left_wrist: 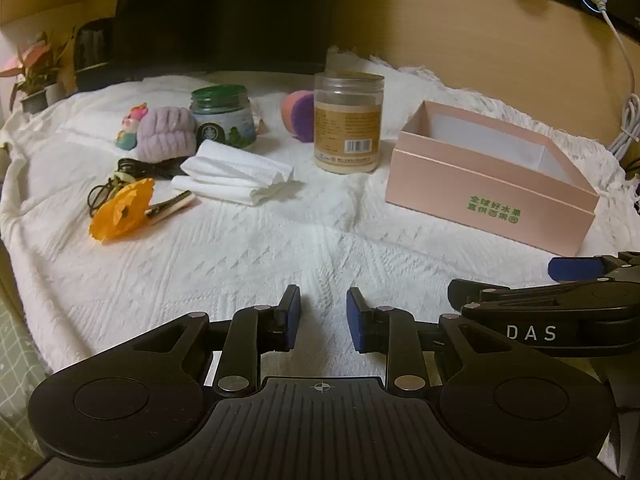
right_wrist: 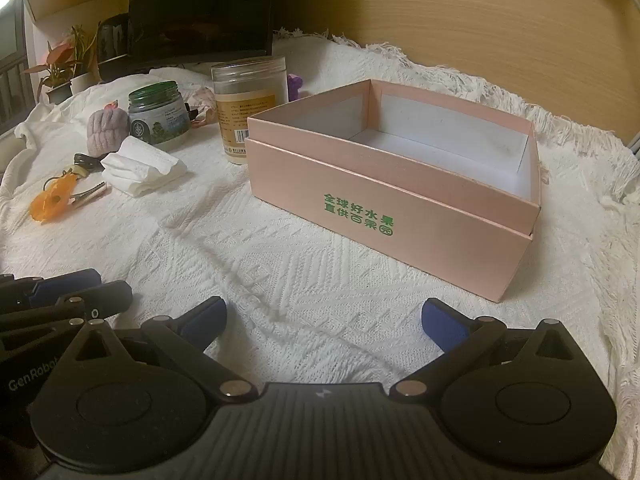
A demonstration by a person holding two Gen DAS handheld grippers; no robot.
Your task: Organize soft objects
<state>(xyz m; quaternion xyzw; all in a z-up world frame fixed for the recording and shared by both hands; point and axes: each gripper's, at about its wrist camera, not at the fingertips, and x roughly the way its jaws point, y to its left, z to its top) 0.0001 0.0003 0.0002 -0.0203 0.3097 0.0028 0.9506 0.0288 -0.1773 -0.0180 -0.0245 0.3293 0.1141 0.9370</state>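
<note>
A pink open box (left_wrist: 488, 184) (right_wrist: 400, 208) stands empty on the white cloth at the right. Soft things lie at the left: a folded white cloth (left_wrist: 234, 178) (right_wrist: 142, 170), a purple fuzzy band (left_wrist: 166, 132) (right_wrist: 106, 132), an orange fabric flower on a clip (left_wrist: 122, 210) (right_wrist: 52, 200), a pink-and-purple sponge ball (left_wrist: 298, 114) and a small colourful squishy toy (left_wrist: 130, 126). My left gripper (left_wrist: 323, 316) is partly open and empty, low over the cloth. My right gripper (right_wrist: 324, 324) is wide open and empty in front of the box.
A green-lidded jar (left_wrist: 222, 118) (right_wrist: 158, 116) and a taller clear jar (left_wrist: 347, 126) (right_wrist: 248, 108) stand among the soft things. A black cable (left_wrist: 132, 170) lies by the flower. A potted plant (left_wrist: 34, 76) and a dark monitor (left_wrist: 224, 16) are behind; a white cable (left_wrist: 626, 120) hangs at right.
</note>
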